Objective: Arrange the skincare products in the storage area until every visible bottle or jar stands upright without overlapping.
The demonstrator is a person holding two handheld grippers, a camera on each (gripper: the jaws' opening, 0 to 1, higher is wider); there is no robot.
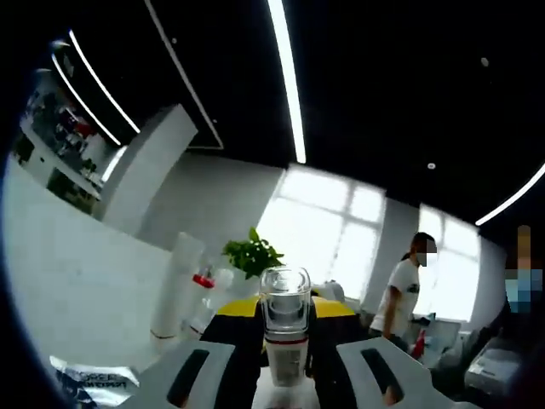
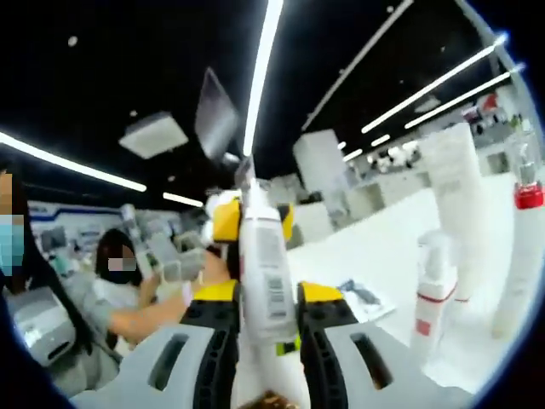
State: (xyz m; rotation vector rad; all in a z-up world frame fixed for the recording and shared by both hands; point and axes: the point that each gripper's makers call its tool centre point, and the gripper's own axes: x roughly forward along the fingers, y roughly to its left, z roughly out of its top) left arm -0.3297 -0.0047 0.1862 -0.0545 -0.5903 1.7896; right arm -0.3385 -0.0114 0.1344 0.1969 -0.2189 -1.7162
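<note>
The slim white bottle with a clear domed cap and a red band stands up between the left gripper's two grey jaws, which are closed in on its lower body, so it is carried off the surface with its cap pointing along the jaws. In the right gripper view, a white tube-shaped bottle with a printed barcode label is pinched the same way by the right gripper, its yellow-and-black pads pressed against both sides and its narrow top reaching past the jaw tips.

Farther out in the right gripper view, three more products stand upright on the white table: a tall white tube, a small white pump bottle with a red stripe just in front of it, and a white bottle with a red collar at the edge. The left gripper view shows a tall white tube with a green potted plant behind.

Both views tilt up towards the ceiling lights, so the landing spot is poorly seen. Judging from this, the risks are a held bottle slipping in its narrow grip, or, on being set down, knocking the closely grouped standing products and toppling them.
</note>
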